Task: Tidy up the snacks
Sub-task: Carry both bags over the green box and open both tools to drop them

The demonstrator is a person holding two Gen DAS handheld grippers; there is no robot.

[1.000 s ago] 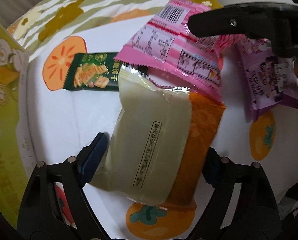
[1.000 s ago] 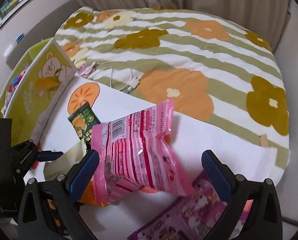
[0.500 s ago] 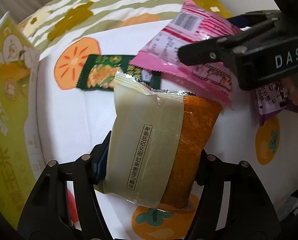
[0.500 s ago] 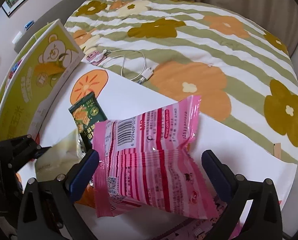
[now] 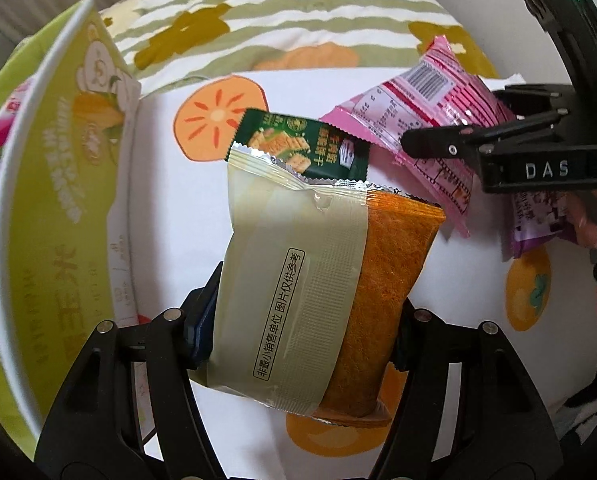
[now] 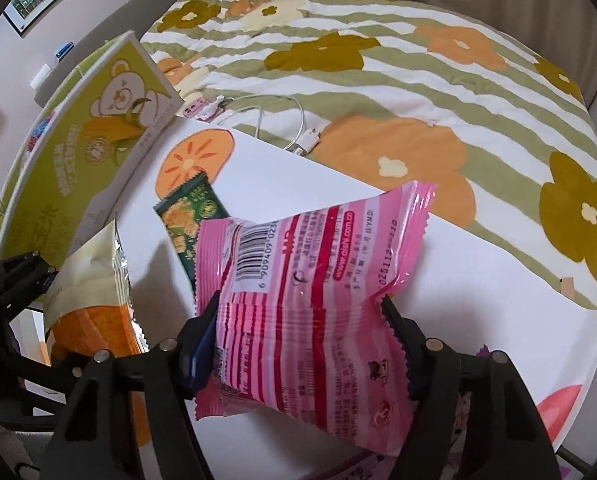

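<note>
Worktop (white, printed with orange fruit) carries the dark green packet, which lies flat and serves as reference. Left tongs are closed on the beige-and-orange packet, held just in front of the green packet and overlapping its near edge. Right tongs are clamped on the pink packet, held to the right of the green packet. A yellow-green carton stands to its left.
</note>
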